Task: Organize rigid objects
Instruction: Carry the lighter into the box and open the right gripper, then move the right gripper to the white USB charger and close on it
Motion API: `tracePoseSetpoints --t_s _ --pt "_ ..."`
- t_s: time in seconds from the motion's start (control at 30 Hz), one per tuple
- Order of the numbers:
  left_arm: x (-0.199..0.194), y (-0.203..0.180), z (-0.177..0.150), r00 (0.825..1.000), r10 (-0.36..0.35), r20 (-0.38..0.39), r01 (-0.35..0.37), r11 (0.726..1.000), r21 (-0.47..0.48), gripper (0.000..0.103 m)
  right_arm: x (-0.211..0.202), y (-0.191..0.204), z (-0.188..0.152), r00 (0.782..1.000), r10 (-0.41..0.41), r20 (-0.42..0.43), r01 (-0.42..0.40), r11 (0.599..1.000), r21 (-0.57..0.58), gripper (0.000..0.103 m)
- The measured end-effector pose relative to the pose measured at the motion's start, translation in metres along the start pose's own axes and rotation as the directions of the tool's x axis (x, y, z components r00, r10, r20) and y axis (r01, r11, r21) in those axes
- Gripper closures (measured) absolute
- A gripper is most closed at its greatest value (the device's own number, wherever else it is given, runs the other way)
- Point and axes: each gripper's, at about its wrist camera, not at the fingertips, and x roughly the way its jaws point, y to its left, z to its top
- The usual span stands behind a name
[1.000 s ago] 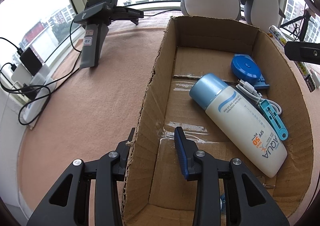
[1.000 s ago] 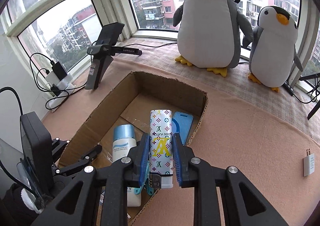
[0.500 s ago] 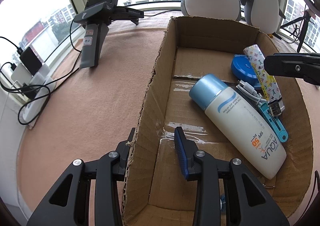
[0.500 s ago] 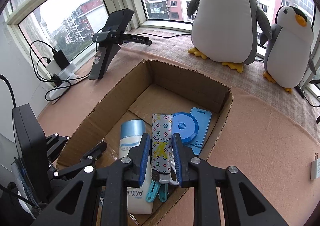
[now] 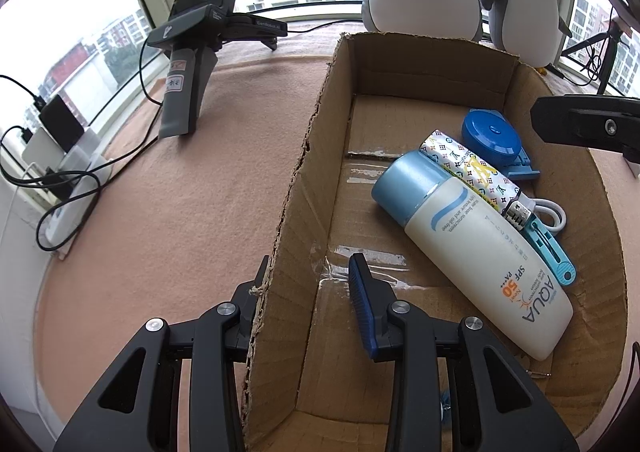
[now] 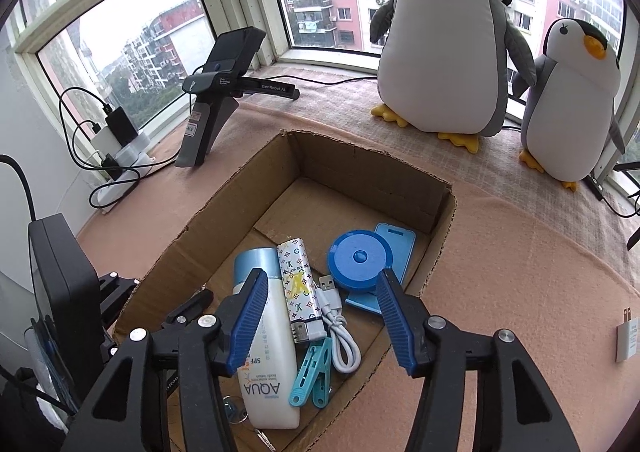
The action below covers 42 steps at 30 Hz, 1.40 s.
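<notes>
Patterned lighter lies in cardboard box against sunscreen bottle; right gripper wide, empty above; left gripper straddles box wall, spread.

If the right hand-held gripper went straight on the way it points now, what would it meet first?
Probably the patterned lighter in the cardboard box, which lies between the open fingers of the right hand-held gripper, beside the sunscreen bottle. Depth is unclear.
</notes>
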Motion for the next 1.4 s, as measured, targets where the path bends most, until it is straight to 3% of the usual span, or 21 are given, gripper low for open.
tracePoseSetpoints --t_s 0.33,0.63,1.1,1.4 --pt "0.002 0.000 0.001 1.000 0.002 -0.002 -0.002 1.000 0.004 0.069 -0.010 -0.012 -0.001 1.000 -0.016 0.017 0.015 1.000 0.021 0.050" --pt "0.002 0.000 0.002 1.000 0.005 -0.002 -0.005 1.000 0.006 0.069 -0.024 -0.047 -0.009 0.997 -0.065 0.035 0.062 0.995 0.078 0.049" --pt "0.001 0.000 0.002 1.000 0.011 -0.004 -0.011 1.000 0.013 0.069 -0.054 -0.149 -0.041 0.981 -0.190 0.037 0.177 0.959 0.221 0.049" --pt "0.002 0.002 0.002 1.000 0.017 -0.007 -0.017 1.000 0.020 0.069 -0.066 -0.223 -0.068 0.945 -0.328 -0.015 0.318 0.902 0.291 0.046"
